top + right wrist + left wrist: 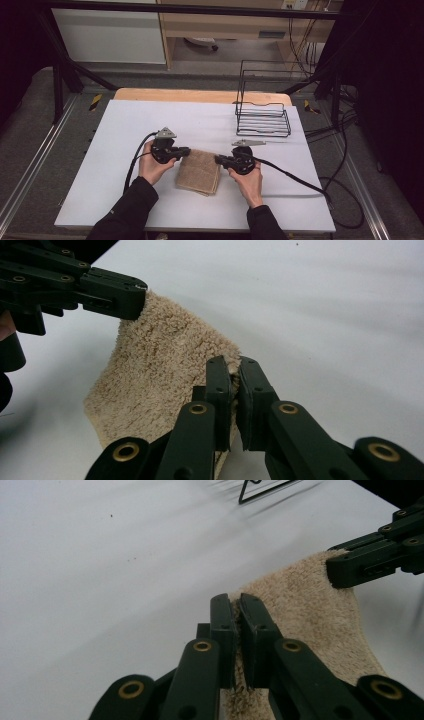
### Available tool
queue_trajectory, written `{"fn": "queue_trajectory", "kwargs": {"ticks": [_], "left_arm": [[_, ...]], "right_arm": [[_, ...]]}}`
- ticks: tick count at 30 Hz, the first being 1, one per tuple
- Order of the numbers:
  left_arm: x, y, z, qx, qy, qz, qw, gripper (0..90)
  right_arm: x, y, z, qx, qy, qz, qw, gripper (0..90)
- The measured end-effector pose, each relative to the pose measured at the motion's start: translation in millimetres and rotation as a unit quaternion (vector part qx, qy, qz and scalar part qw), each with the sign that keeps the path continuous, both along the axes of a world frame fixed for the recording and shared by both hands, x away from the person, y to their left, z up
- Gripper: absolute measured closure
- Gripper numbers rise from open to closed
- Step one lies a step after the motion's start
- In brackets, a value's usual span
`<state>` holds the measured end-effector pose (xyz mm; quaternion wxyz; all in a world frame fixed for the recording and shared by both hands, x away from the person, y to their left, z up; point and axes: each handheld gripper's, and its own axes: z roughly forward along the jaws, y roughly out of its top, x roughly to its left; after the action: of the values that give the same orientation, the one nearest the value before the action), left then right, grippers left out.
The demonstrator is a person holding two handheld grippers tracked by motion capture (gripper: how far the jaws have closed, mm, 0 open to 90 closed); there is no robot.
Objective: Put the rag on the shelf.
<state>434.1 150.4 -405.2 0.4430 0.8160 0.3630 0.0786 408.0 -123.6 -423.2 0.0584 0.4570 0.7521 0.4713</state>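
Note:
A folded tan towel (pixel 198 172) lies on the white table (pixel 125 150) between my two hands. My left gripper (pixel 187 150) is shut on the towel's far left corner, and in the left gripper view (pixel 238 607) the cloth edge is pinched between its black jaws. On the far right corner my right gripper (pixel 218 160) is shut as well, with the towel (pixel 165 365) clamped in its jaws (pixel 235 367). That far edge (pixel 300 595) is raised a little off the table between the two grips. The near part of the towel rests on the surface.
A black wire rack (pixel 263 112) stands at the back right of the table. Black cables (pixel 295 180) trail from both grippers across the table, the right one running off the right edge. A wooden board edge (pixel 200 95) shows behind the white sheet.

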Motion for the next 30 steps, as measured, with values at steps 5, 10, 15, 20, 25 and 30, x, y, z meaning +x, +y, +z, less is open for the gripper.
{"fn": "queue_trajectory", "kwargs": {"ticks": [5, 10, 15, 20, 25, 30], "left_arm": [[-10.5, 1.8, 10.4, -0.014, -0.020, -0.005, 0.9997, 85.0], [-17.9, 0.5, 18.7, -0.019, -0.030, -0.009, 0.9993, 85.1], [-26.1, -1.0, 32.5, -0.031, -0.049, -0.008, 0.9983, 85.2], [-32.1, -5.3, 43.6, -0.037, -0.067, -0.008, 0.9970, 85.2], [-35.4, -9.6, 50.4, -0.043, -0.079, -0.007, 0.9960, 85.2], [-35.8, -15.2, 55.5, -0.048, -0.082, -0.007, 0.9954, 85.2]], "right_arm": [[-5.8, -3.6, 8.2, 0.008, -0.014, 0.007, 0.9998, 85.2], [-12.0, -7.6, 19.4, 0.005, -0.032, 0.008, 0.9994, 85.3], [-17.9, -10.3, 35.9, -0.001, -0.062, 0.010, 0.9980, 85.3], [-22.5, -14.5, 50.5, -0.007, -0.087, 0.010, 0.9962, 85.3], [-26.0, -19.3, 60.4, -0.014, -0.104, 0.010, 0.9944, 85.3], [-29.0, -25.4, 66.9, -0.017, -0.113, 0.009, 0.9935, 85.3]]}}
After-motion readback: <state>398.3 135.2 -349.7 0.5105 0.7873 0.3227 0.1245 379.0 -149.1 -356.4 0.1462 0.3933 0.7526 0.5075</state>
